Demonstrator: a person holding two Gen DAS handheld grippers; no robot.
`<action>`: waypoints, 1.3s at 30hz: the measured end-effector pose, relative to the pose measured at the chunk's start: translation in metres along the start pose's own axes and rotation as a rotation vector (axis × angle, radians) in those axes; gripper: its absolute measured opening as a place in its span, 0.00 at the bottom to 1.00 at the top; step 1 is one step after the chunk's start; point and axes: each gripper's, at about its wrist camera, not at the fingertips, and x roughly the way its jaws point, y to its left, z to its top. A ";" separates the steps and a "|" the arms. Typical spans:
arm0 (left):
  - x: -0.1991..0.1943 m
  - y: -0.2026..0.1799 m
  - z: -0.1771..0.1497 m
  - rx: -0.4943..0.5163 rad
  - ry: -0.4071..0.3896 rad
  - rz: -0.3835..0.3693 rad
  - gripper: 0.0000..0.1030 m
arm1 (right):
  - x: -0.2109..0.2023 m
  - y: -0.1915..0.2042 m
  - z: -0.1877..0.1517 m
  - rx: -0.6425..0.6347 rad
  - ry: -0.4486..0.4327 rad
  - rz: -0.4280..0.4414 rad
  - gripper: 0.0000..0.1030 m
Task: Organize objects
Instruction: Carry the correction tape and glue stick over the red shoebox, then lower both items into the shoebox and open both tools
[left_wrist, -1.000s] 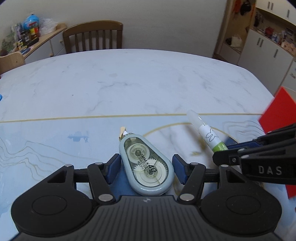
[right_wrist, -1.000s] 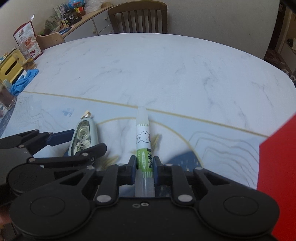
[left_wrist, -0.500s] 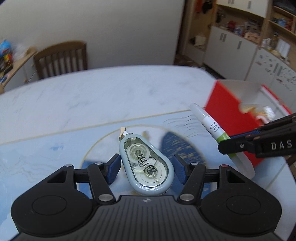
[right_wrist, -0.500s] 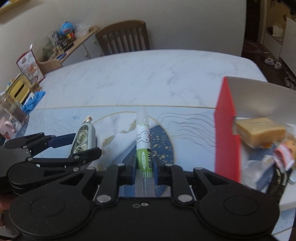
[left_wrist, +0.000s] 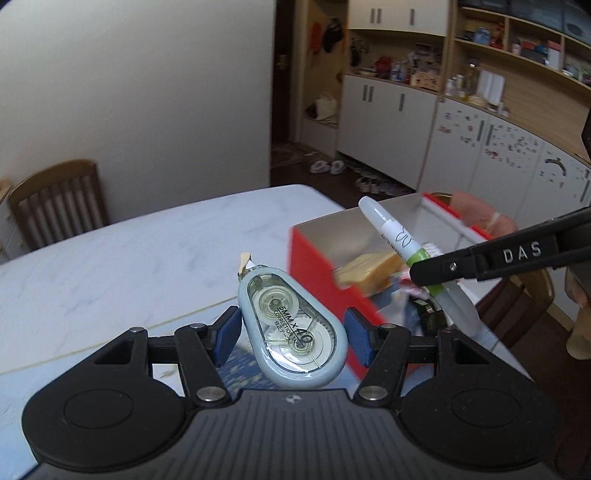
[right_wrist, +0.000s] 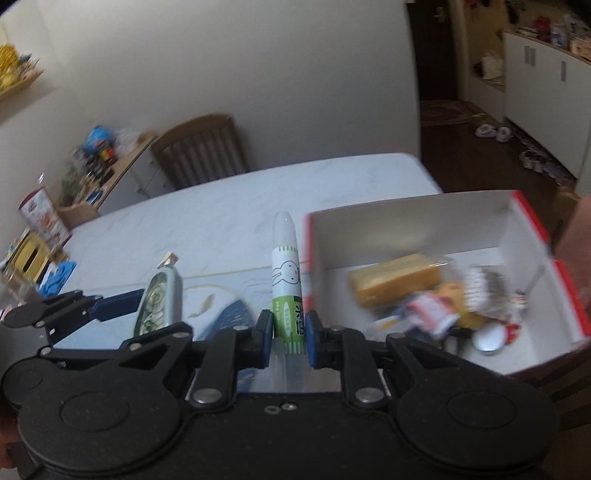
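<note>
My left gripper (left_wrist: 291, 328) is shut on a pale blue correction tape dispenser (left_wrist: 290, 325), carried above the table. My right gripper (right_wrist: 286, 336) is shut on a white and green pen with a rabbit drawing (right_wrist: 285, 273). Both show in each other's view: the pen (left_wrist: 399, 240) with the right gripper to the right, the tape dispenser (right_wrist: 160, 299) with the left gripper (right_wrist: 122, 306) to the left. A red box with a white inside (right_wrist: 406, 218) stands at the right on the table's edge, open, holding a yellow block (right_wrist: 397, 278) and several small items. In the left wrist view the box (left_wrist: 314, 258) lies just behind the dispenser.
The white marble table (left_wrist: 129, 251) has a blue patterned mat (right_wrist: 229, 314) on it. A wooden chair (right_wrist: 201, 147) stands at the far side. A person's hand (left_wrist: 480, 218) rests by the box's far side. White cabinets (left_wrist: 461, 136) and shoes (left_wrist: 325, 166) on the floor lie beyond.
Both grippers have risen and swung to the right with their objects. The red box has come fully into view, now close in front of both grippers.
</note>
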 end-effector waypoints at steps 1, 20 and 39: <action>0.003 -0.008 0.003 0.013 -0.001 -0.008 0.59 | -0.004 -0.009 0.000 0.008 -0.009 -0.009 0.17; 0.087 -0.123 0.032 0.162 0.089 -0.084 0.59 | 0.001 -0.137 0.008 0.129 -0.030 -0.103 0.17; 0.159 -0.127 0.031 0.212 0.193 -0.044 0.59 | 0.054 -0.143 -0.003 0.042 0.098 -0.061 0.17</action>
